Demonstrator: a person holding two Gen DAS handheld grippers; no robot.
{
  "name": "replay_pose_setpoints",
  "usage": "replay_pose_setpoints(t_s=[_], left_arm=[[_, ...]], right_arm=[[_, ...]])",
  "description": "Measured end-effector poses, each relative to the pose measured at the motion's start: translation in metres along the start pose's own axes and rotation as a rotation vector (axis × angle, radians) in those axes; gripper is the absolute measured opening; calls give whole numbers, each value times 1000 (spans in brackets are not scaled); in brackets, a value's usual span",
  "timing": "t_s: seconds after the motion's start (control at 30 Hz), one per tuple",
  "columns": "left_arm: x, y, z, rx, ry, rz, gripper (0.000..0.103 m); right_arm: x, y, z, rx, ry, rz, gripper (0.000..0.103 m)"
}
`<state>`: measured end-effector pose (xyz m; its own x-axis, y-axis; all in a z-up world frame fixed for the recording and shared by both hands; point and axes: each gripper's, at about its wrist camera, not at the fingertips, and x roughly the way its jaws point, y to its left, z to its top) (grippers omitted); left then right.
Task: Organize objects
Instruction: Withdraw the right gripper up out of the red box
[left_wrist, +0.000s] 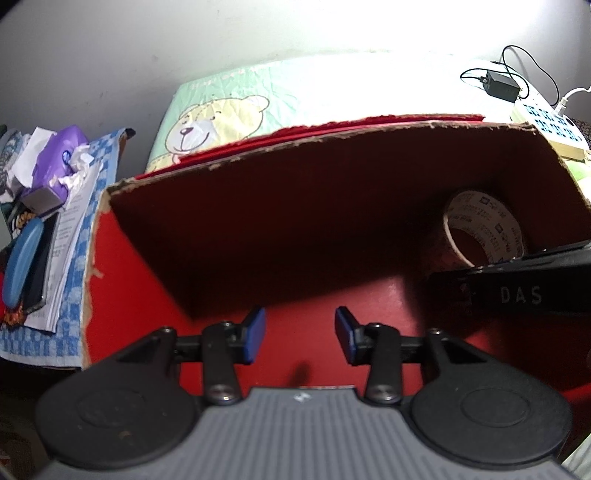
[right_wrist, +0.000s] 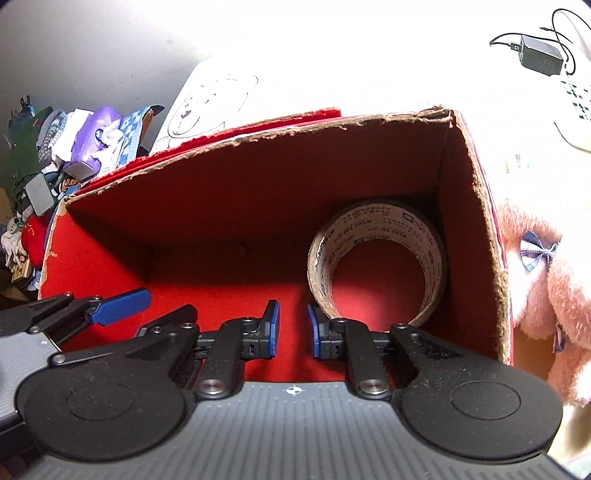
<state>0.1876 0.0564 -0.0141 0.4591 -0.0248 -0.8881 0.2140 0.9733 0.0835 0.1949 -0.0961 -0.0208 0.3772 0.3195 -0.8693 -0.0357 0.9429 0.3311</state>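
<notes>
- Grippers nearest: left gripper (left_wrist: 300, 334) gapes moderately over the red floor of the box, empty; right gripper (right_wrist: 293, 328) has its jaws narrowly apart, gripping nothing
- Tape roll (right_wrist: 376, 258) lies inside the red cardboard box (right_wrist: 476, 229), in its right far corner, hole facing out; just beyond the right gripper's tips
- Pink plush toy (right_wrist: 550, 295) sits just outside the box's right wall
- Teddy-bear print cloth (left_wrist: 218, 122) lies behind the box; tissue pack (left_wrist: 59, 158) to the left; charger (left_wrist: 500, 85) far right

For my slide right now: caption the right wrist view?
Open right claw over a red box holding one tape roll.
</notes>
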Motion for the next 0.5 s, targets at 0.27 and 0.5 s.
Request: replay_pose_setpoints(t_s=[0.27,0.5], left_arm=[[3,-3,0,5,9,22,50],[7,-3,2,3,20,40,56]], right_arm=[[-5,-1,-4,-14,-19,11,18],[-4,5,-5,-17,-17,0,18]])
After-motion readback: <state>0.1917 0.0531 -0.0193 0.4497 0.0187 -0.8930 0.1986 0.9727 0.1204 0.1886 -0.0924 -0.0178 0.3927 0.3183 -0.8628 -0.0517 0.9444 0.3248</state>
